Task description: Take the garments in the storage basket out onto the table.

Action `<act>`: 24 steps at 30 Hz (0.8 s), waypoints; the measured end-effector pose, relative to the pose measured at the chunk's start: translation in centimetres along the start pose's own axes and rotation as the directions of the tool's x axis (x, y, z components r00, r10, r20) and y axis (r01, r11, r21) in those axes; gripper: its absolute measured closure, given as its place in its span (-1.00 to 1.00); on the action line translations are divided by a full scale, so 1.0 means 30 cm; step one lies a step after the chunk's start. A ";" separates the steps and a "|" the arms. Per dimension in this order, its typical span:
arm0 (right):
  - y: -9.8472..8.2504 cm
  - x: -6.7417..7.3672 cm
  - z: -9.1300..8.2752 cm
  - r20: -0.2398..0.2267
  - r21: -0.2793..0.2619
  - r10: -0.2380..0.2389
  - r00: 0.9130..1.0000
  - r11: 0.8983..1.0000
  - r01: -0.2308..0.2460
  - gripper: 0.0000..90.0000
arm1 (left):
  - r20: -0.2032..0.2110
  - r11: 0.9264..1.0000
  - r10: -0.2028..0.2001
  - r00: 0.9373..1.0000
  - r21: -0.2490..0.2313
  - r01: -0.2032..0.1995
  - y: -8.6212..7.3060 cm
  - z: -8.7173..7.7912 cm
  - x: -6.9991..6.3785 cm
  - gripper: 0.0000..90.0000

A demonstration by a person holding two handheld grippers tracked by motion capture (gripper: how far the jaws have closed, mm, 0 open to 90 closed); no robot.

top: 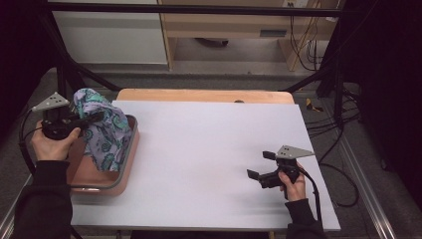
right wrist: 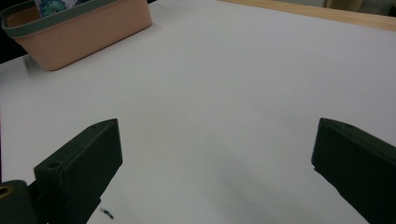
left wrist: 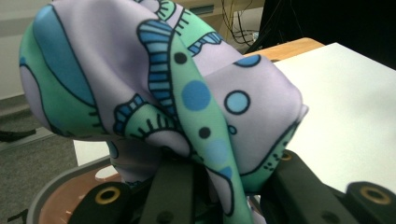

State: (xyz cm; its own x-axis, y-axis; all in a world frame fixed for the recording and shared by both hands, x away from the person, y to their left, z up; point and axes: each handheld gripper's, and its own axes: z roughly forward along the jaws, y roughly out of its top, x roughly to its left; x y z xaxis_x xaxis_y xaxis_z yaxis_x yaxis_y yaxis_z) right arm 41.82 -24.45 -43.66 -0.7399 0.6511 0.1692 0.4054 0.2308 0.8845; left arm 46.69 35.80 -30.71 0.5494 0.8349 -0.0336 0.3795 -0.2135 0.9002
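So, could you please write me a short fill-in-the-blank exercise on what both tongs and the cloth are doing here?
1. The left tongs are shut on the patterned ____.
2. The cloth hangs over a pink ____ at the table's left side.
3. The right tongs hold nothing; their jaws stand ____.
4. The white board beneath the right tongs lies on a ____ table.

Missing words: cloth; basket; open; wooden
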 end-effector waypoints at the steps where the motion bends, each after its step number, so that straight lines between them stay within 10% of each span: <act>1: 0.000 0.000 0.000 0.000 0.001 0.000 1.000 1.000 0.000 -0.95 | 0.000 1.000 0.002 1.000 -0.002 -0.002 0.004 -0.004 0.000 0.73; 24: -0.001 0.000 0.002 -0.001 0.002 0.001 1.000 1.000 -0.001 -0.95 | 0.027 0.999 0.025 0.999 -0.035 -0.024 0.077 -0.076 -0.018 0.73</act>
State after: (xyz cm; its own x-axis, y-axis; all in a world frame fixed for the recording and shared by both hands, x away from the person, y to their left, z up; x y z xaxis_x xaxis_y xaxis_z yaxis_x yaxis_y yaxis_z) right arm 41.85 -24.42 -43.70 -0.7398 0.6508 0.1706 0.4074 0.2315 0.8834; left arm 45.55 36.02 -27.63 0.5785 0.8154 -0.0229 0.3397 -0.2153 0.9156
